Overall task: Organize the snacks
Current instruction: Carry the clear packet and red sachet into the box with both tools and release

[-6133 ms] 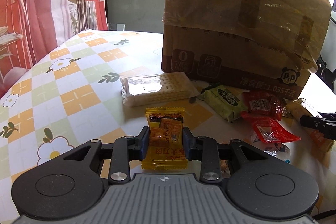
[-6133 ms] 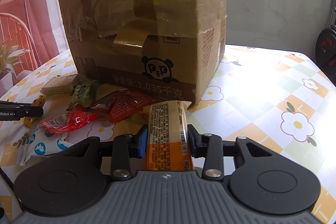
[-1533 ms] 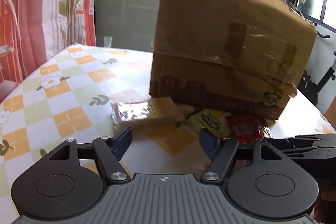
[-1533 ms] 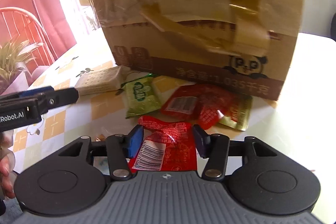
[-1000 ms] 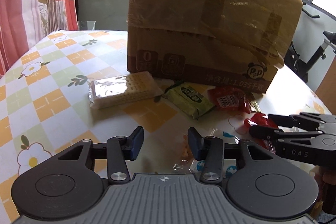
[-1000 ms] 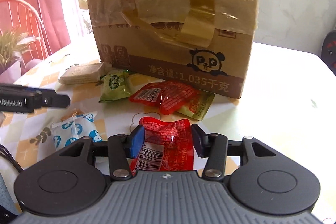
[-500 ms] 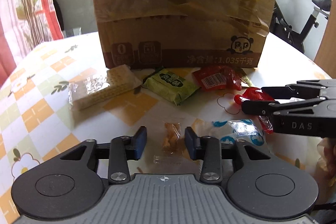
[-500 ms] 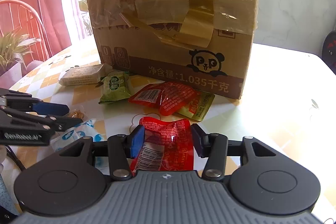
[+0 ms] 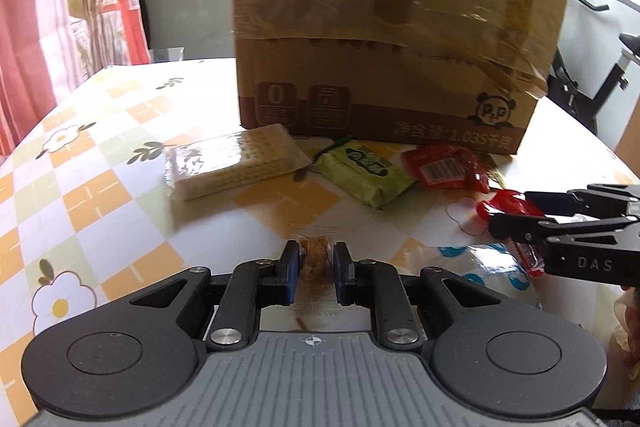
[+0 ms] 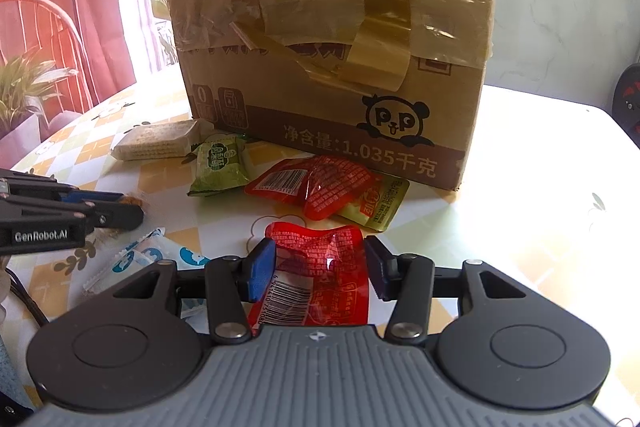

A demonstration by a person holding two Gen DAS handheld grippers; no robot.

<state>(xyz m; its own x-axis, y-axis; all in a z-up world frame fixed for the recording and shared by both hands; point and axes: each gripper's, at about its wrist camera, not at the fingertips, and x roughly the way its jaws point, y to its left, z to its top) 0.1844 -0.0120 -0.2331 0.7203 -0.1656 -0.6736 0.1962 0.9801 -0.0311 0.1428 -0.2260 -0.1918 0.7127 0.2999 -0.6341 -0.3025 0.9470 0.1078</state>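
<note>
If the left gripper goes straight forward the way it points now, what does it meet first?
The left gripper, shut on a small clear-wrapped snack, points down at the bare tablecloth, probably met first. The cracker pack and green packet lie farther on; depth is unclear.

We see the cardboard box (image 9: 384, 39) standing on the tabletop (image 9: 120, 167), cracker pack (image 9: 232, 163) before its left corner, snack packets (image 9: 368, 171) alongside rightward.

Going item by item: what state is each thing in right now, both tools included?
Left tool: shut on the small clear-wrapped snack.
Right tool: shut on the red packet.
Cardboard box: taped shut, upright.
Cracker pack: sealed, lying flat.
Green packet: sealed, flat on the table.
Blue-and-white packet: lying loose, untouched.
</note>
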